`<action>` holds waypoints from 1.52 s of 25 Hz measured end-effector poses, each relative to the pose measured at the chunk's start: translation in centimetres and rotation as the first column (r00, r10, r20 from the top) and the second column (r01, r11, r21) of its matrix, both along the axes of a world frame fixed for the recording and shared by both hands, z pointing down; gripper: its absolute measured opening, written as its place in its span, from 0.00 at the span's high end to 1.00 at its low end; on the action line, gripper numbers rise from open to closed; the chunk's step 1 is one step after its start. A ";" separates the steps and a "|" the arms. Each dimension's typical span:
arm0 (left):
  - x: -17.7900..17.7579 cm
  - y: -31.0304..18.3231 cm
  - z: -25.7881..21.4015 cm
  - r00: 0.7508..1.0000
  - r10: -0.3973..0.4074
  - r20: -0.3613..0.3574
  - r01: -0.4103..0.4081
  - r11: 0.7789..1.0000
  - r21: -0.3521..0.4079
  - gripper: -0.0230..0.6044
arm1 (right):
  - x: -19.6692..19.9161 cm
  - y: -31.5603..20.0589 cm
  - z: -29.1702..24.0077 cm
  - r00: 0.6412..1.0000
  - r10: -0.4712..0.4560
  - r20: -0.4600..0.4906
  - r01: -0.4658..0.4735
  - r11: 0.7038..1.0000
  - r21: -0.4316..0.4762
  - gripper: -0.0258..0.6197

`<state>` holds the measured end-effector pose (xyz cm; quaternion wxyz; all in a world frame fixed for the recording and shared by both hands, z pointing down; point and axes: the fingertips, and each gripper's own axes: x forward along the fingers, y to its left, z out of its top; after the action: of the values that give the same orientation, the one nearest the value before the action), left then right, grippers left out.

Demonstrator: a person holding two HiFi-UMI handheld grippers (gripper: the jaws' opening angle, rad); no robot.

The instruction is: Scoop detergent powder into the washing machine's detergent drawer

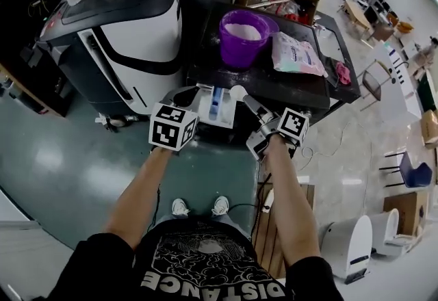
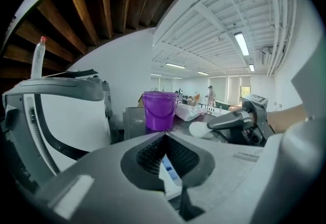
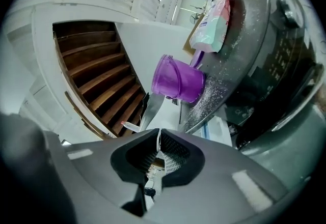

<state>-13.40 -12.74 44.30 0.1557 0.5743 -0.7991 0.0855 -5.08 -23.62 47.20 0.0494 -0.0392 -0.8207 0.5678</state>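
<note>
Head view: R gripper (image 1: 261, 114) clamps scoop (image 1: 238, 93), bowl pointing far-left, just right of open drawer (image 1: 205, 115); L gripper (image 2: 164, 139) pinched shut, empty, at drawer's near-left.

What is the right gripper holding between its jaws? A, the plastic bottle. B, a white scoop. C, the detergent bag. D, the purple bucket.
B: the right gripper has its jaws shut on the thin handle of the white scoop, whose bowl sticks out in front.
</note>
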 end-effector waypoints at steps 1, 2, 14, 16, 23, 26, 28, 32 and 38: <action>0.2 -0.1 0.2 1.000 -0.005 0.001 0.005 1.000 -0.006 0.96 | -0.1 -0.1 0.3 1.000 -0.011 -0.004 0.011 1.000 0.011 0.90; 0.3 -0.2 0.4 1.000 -0.013 0.003 0.013 1.000 -0.013 0.96 | -0.2 -0.2 0.7 1.000 -0.024 -0.008 0.025 0.999 0.021 0.90; 1.0 -1.2 1.5 0.992 -0.123 0.007 0.124 0.992 -0.034 0.96 | -1.3 -0.4 3.6 0.988 -0.145 -0.059 0.151 0.982 0.110 0.90; 1.0 -1.1 1.9 0.990 -0.142 0.000 0.142 0.989 -0.039 0.96 | -1.5 -0.5 3.9 0.985 -0.161 -0.068 0.169 0.977 0.130 0.90; 1.3 -0.7 3.2 0.982 -0.188 -0.011 0.187 0.981 -0.057 0.96 | -1.9 -0.5 5.8 0.972 -0.204 -0.114 0.222 0.960 0.170 0.90; 1.4 -0.5 3.3 0.979 -0.205 -0.012 0.204 0.977 -0.056 0.96 | -1.9 -0.7 6.5 0.969 -0.208 -0.133 0.230 0.957 0.179 0.91; 1.4 -0.4 3.5 0.976 -0.215 -0.015 0.214 0.975 -0.056 0.96 | -2.0 -0.8 7.0 0.965 -0.212 -0.154 0.241 0.949 0.205 0.91; 1.6 -0.2 4.1 0.973 -0.231 -0.023 0.229 0.971 -0.060 0.96 | -2.3 -0.7 7.8 0.954 -0.231 -0.192 0.276 0.925 0.260 0.91; 1.6 0.3 4.8 0.965 -0.259 -0.029 0.257 0.965 -0.062 0.96 | -2.7 -0.9 8.8 0.937 -0.252 -0.241 0.324 0.883 0.338 0.91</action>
<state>-11.85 -12.42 49.13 0.1970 0.4622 -0.8612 0.0770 -7.77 -24.51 56.02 0.2181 -0.0968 -0.8898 0.3889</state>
